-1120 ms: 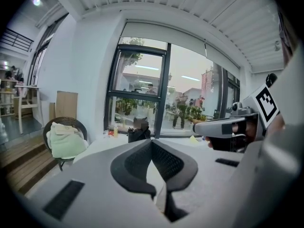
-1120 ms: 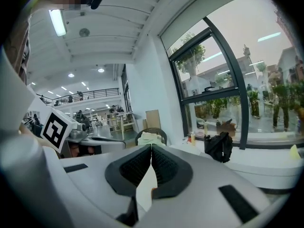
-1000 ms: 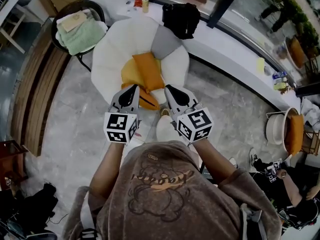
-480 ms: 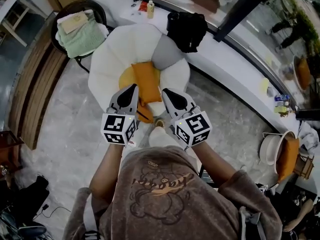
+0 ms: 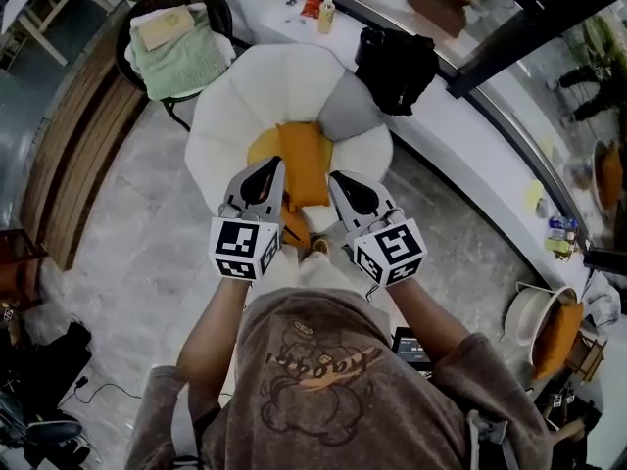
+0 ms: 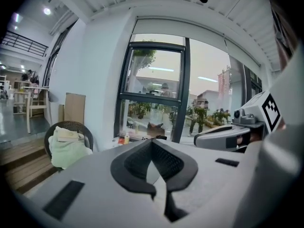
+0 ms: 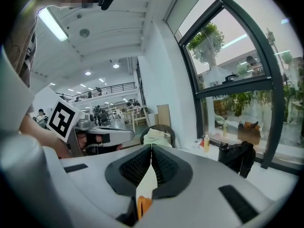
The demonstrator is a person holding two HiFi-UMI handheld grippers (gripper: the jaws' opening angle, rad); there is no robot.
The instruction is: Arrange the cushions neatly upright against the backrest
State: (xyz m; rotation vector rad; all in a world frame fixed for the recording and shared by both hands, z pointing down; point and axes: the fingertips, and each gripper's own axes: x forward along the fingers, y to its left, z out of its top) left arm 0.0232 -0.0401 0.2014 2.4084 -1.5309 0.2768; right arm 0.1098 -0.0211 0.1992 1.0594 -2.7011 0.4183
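A white petal-shaped armchair [image 5: 245, 91] stands ahead of me in the head view. An orange cushion [image 5: 305, 163] lies on its seat over a darker orange one [image 5: 259, 149]. A grey cushion [image 5: 349, 116] leans at the back right of the backrest. My left gripper [image 5: 276, 164] hovers shut over the seat's front left, and my right gripper [image 5: 334, 177] is shut beside it at the front right. Neither holds anything. In the left gripper view the left gripper [image 6: 152, 141] has its tips together. In the right gripper view a sliver of orange cushion [image 7: 142, 204] shows below the closed right gripper [image 7: 151, 147].
A wicker chair with a green towel [image 5: 181, 49] stands at the back left. A black bag [image 5: 397, 67] and a bottle [image 5: 326, 13] sit on the white window ledge behind the armchair. A wooden bench [image 5: 73, 160] runs along the left. A white basin [image 5: 524, 311] stands at the right.
Both grippers have moved forward together to the armchair's front edge, still shut. The armchair and cushions now sit closer under the gripper tips.
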